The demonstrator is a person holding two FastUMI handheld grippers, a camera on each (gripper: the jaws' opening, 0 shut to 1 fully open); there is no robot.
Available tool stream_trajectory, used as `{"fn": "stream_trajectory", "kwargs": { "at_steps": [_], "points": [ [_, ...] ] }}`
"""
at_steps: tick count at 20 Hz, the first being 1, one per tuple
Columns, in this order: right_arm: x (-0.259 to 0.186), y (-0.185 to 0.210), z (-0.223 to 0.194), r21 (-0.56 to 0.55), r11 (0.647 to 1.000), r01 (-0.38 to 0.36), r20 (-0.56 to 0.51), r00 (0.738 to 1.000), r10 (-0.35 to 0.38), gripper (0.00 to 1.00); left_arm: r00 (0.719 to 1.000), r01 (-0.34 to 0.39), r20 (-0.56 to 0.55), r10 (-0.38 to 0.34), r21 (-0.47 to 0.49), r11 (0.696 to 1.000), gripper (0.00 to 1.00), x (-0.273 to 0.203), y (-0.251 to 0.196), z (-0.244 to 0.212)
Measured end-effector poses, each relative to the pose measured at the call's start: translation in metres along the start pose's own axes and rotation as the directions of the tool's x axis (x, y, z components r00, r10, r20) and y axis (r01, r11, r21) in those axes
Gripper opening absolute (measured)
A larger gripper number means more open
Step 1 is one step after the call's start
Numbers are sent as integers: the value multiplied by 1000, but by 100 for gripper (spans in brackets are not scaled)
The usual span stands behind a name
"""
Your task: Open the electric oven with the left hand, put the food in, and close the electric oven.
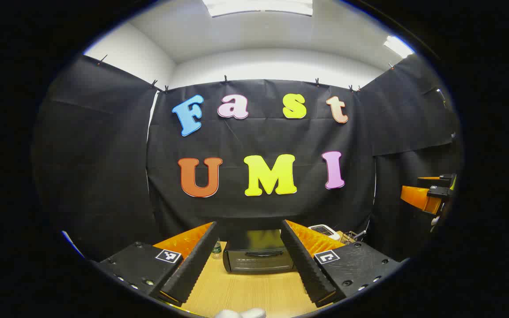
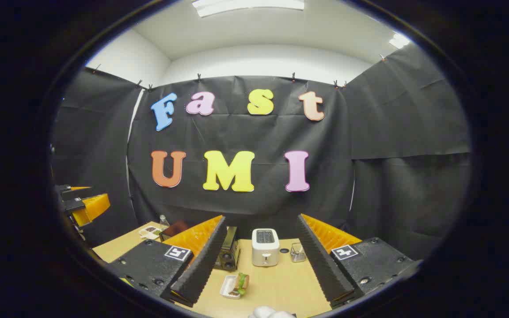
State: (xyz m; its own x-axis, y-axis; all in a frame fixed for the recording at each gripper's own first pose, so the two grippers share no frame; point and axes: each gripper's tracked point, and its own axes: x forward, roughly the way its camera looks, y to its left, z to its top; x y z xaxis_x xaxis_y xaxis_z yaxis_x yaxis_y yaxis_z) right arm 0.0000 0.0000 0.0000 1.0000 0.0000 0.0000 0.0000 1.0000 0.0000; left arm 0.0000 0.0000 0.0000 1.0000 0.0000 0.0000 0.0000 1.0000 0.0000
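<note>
- The wooden table (image 1: 245,291) carries everything; its far edge meets the booth's black wall, and the near edge is cut off at the bottom of both views.
- The electric oven (image 1: 259,256) sits at the back of the table, door shut, a dark handle bar across the top of its front. In the left gripper view it lies straight ahead, framed between the fingers; in the right gripper view one end of it (image 2: 228,254) peeks out past the left-hand finger.
- The left gripper (image 1: 249,258) hangs above the table, well short of the oven, jaws spread wide and holding nothing. It also shows at the edge of the right gripper view (image 2: 82,205).
- The right gripper (image 2: 261,260) is likewise wide open and empty, raised over the table; the left gripper view catches it far off to the side (image 1: 429,194).
- A white toaster (image 2: 265,247) stands just beside the oven, with a small wire rack (image 2: 298,252) next to it.
- The food (image 2: 241,281), something green and brown on a small white tray (image 2: 229,287), lies on the table in front of the oven, near the right gripper's fingers.
- Judged from this, the task has not started: opening is the step in hand. The left gripper would need to travel forward and down to the handle, close on it, and pull the door down.
- Hard to make out: what the food is, the small bottle (image 1: 216,251) and dishes left of the oven, and the white shapes at the bottom edge, probably gloved hands.
</note>
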Motion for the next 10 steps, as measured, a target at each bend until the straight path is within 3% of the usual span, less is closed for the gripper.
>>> {"fn": "stream_trajectory", "kwargs": {
  "at_steps": [1,2,4,5,6,10],
  "points": [
    [1,0,0,-1,1000,2,-1,1000,-2,91,1000,-1,5,1,1,1000,100,1,1,1],
    [3,-2,0,0,1000,4,-1,1000,-4,91,1000,0,10,-1,3,1000,93,3,2,2],
    [6,-2,-2,0,1000,7,-4,1000,-7,91,1000,-2,10,2,6,1000,94,5,2,2],
    [7,-2,-1,0,1000,7,-5,1000,-7,100,1000,-7,12,7,5,1000,94,7,4,2],
    [8,-4,-2,0,1000,10,-7,1000,-10,91,1000,-8,9,8,4,1000,94,9,5,2],
    [14,-3,-3,-1,1000,9,-13,1000,-9,91,1000,-14,12,14,7,1000,93,13,6,1]
  ]
}}
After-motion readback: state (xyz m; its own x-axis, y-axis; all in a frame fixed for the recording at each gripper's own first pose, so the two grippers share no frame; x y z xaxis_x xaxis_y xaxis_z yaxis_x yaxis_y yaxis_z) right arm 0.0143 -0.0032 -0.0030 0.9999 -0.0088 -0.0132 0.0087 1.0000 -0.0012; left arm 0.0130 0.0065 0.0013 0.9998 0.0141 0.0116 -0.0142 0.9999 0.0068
